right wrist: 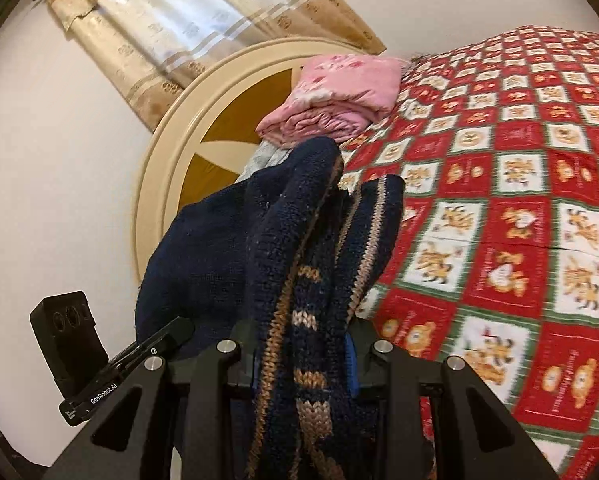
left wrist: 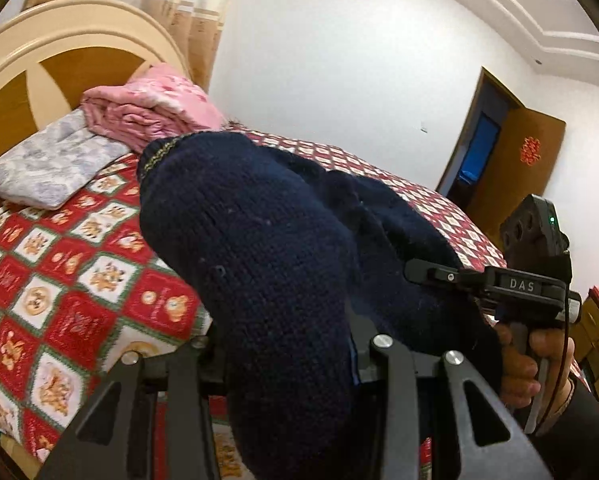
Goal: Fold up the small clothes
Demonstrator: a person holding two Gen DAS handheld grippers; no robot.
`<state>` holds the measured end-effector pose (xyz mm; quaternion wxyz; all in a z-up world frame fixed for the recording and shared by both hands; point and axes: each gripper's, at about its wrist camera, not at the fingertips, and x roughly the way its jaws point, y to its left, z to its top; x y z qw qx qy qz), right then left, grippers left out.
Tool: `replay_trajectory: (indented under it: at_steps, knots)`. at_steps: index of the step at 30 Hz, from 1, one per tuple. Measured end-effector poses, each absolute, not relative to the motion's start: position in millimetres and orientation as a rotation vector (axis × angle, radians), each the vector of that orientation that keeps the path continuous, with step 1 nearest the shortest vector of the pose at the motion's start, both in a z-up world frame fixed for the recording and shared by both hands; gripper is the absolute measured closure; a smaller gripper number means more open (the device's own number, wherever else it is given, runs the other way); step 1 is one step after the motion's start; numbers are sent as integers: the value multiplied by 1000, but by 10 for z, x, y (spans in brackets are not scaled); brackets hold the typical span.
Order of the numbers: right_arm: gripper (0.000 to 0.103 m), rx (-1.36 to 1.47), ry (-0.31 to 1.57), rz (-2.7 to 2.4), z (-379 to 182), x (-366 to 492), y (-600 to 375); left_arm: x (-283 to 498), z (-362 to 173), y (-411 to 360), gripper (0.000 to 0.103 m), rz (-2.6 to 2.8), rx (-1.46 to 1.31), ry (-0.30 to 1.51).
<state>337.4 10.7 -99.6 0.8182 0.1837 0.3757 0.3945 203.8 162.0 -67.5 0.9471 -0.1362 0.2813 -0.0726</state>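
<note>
A navy knit sweater (left wrist: 259,240) with tan striped trim (right wrist: 307,320) hangs bunched in the air above the bed, stretched between both grippers. In the left wrist view its fabric bulges over my left gripper (left wrist: 287,344) and hides the fingertips, which are shut on it. In the right wrist view the striped edge runs between the pads of my right gripper (right wrist: 303,352), also shut on it. The right gripper (left wrist: 431,272) shows at the right in the left wrist view, held by a hand (left wrist: 531,360). The left gripper (right wrist: 167,338) shows at lower left.
Below lies a bed with a red, white and green bear-patterned cover (right wrist: 499,220). A folded pink blanket (left wrist: 155,108) and a grey floral bundle (left wrist: 47,160) sit by the cream headboard (left wrist: 59,64). An open brown door (left wrist: 511,160) is in the far wall.
</note>
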Motion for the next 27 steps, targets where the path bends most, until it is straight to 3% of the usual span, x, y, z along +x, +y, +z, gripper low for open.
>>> replay_trajectory:
  at_steps: [27]
  knots:
    - [72,338,972,884,-1507,3956,1167,2122,-1133,2443,62,-22,-367,660]
